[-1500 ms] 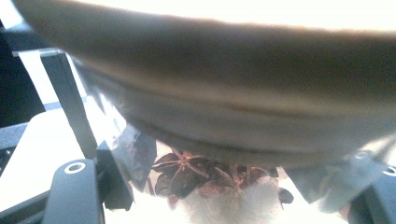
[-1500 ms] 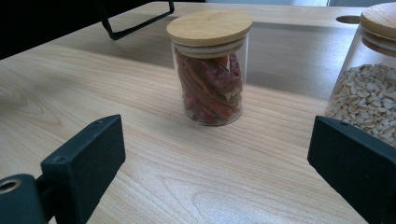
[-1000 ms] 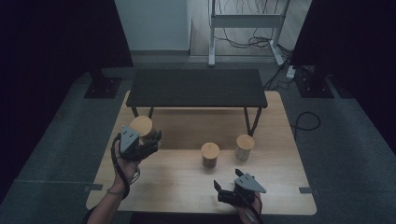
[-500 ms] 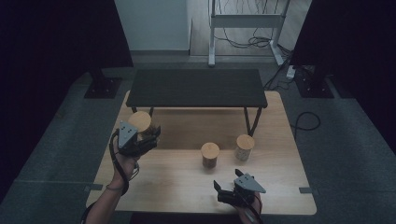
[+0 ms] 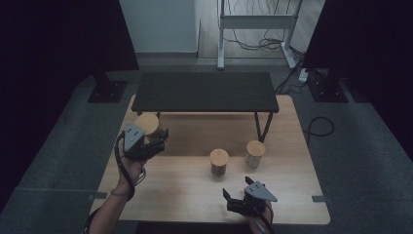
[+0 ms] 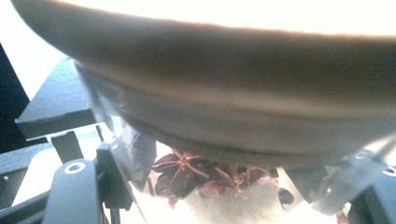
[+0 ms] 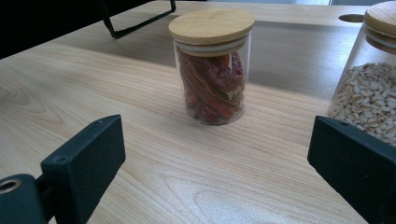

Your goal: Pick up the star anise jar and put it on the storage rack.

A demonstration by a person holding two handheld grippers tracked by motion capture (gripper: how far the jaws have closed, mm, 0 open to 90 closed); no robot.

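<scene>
My left gripper [image 5: 157, 140] is shut on a glass jar with a wooden lid [image 5: 147, 124] and holds it above the table's left side. In the left gripper view the jar [image 6: 233, 116] looms close between the jaws, with star anise [image 6: 187, 172] inside it. My right gripper [image 5: 233, 200] rests open near the front edge, with nothing between its fingers. It faces a jar of red dried chillies [image 7: 212, 79], which stands mid-table [image 5: 219, 162]. A jar of pale seeds [image 7: 369, 93] stands to the right of the chilli jar [image 5: 254, 153].
A low black shelf [image 5: 204, 91] on thin legs spans the far half of the wooden table [image 5: 292, 195]. Dark floor, stands and cables surround the table. Bare wood lies between the two grippers.
The left gripper and its jar have crept slightly upward in the high view. The right gripper and the two standing jars have kept still.
</scene>
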